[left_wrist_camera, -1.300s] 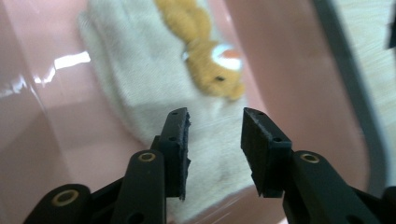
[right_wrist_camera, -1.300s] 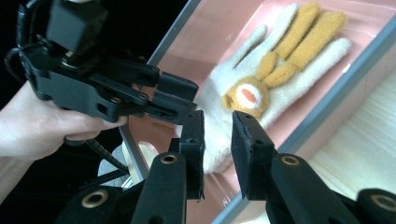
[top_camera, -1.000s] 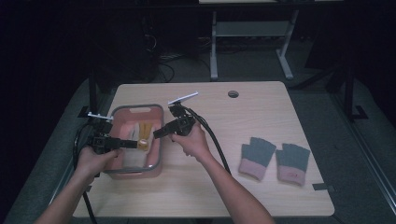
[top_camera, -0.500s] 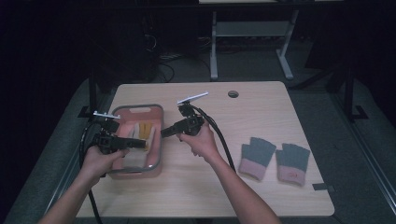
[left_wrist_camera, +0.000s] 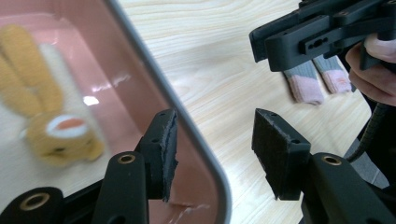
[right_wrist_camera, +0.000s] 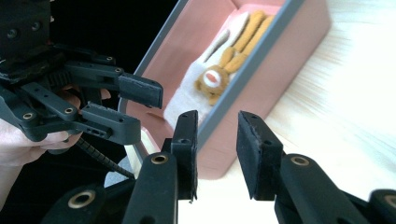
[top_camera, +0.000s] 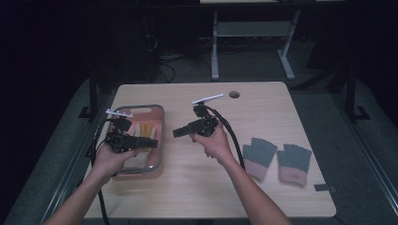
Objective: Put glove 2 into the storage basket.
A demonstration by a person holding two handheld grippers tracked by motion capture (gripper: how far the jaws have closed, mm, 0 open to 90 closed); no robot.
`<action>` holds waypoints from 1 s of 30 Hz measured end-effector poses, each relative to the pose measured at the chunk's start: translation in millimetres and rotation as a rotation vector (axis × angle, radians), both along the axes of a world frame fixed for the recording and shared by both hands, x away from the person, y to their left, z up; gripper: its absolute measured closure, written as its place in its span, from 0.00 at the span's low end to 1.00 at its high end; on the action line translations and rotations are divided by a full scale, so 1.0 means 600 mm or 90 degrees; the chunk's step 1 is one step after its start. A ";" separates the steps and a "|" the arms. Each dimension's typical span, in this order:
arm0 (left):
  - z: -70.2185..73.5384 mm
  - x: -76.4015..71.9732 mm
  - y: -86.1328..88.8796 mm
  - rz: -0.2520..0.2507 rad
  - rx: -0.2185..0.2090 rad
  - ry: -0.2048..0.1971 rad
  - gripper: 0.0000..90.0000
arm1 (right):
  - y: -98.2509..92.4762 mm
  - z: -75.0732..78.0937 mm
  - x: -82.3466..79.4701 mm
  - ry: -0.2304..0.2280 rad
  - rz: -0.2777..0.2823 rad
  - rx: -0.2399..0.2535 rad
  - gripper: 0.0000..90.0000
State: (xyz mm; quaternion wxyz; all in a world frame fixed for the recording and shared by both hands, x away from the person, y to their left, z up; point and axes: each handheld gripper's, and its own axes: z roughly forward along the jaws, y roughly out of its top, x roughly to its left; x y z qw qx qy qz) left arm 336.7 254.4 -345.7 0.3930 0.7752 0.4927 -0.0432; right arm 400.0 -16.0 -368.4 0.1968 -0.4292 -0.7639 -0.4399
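The left gripper is held level over the pink tray, its black jaws pointing across the worktop toward the right hand. The left hand grips its body from below, with the forearm coming up from the bottom edge of the high view. In the left gripper view the jaws stand apart with nothing pressed between the pads; the tray's grey rim runs under the gap, one jaw above the tray's inside and the other above bare wood. These jaws have just been opening.

The right gripper is also held level, just beside the tray's right rim, its jaws aimed back at the left gripper. The right hand wraps the handle, the forearm slanting in from the lower middle. In the right gripper view its jaws are parted and empty too, framing the tray's near corner without touching it; they have been easing open as well.

The tray sits at the left of the worktop. Inside lies a white and yellow soft toy, blurred in the left gripper view and partly hidden behind the left gripper from above, so its shape is hard to make out. A pair of grey and pink gloves lies well apart, at the right of the worktop.
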 end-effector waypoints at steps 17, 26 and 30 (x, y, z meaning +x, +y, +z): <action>0.003 0.005 -0.070 -0.044 -0.018 -0.005 0.51 | -0.101 0.009 -0.017 -0.007 -0.043 0.003 0.72; 0.001 0.005 -0.101 -0.058 -0.023 -0.013 0.50 | -0.135 0.007 -0.026 -0.007 -0.053 0.010 0.71; 0.001 0.003 -0.113 -0.064 -0.025 -0.015 0.48 | -0.150 0.005 -0.030 -0.006 -0.056 0.007 0.70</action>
